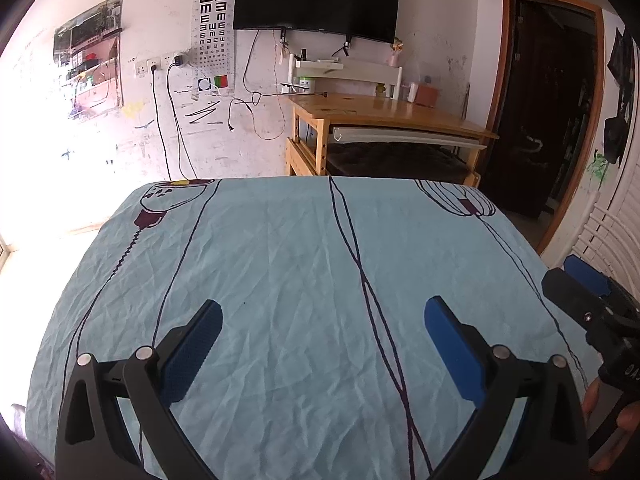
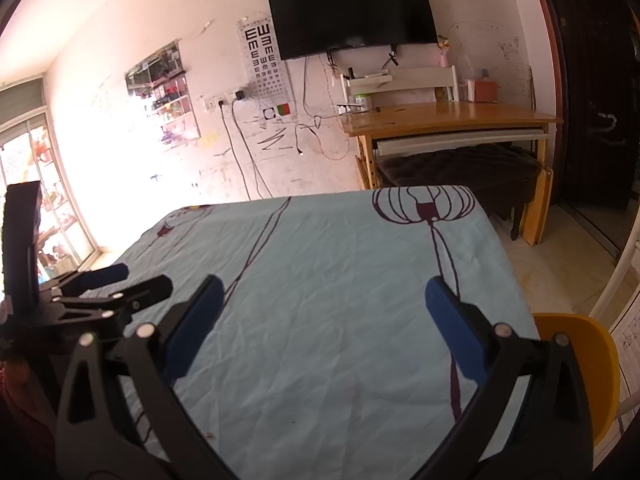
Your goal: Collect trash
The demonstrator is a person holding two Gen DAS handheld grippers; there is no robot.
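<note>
- While both tools hover above the wrinkled blue tablecloth [image 1: 304, 264], the left gripper [image 1: 322, 320] is released, its 2 blue pads spread wide with nothing between.
- Right gripper [image 2: 320, 300] likewise gapes wide, gripping nothing.
- Trash cannot be made out on the visible cloth.
- At the right, a yellow chair [image 2: 580, 360] is cut off by the frame edge.

1. The left gripper [image 1: 323, 308] points forward and slightly down, its two blue-padded fingers [image 1: 448, 344] spread wide with nothing between them
2. The right gripper [image 2: 320, 288] is held the same way, fingers [image 2: 452, 320] wide apart and empty
3. In the left wrist view, fingertips of the person's right hand [image 1: 600, 408] wrap the right tool's handle at the frame edge
</note>
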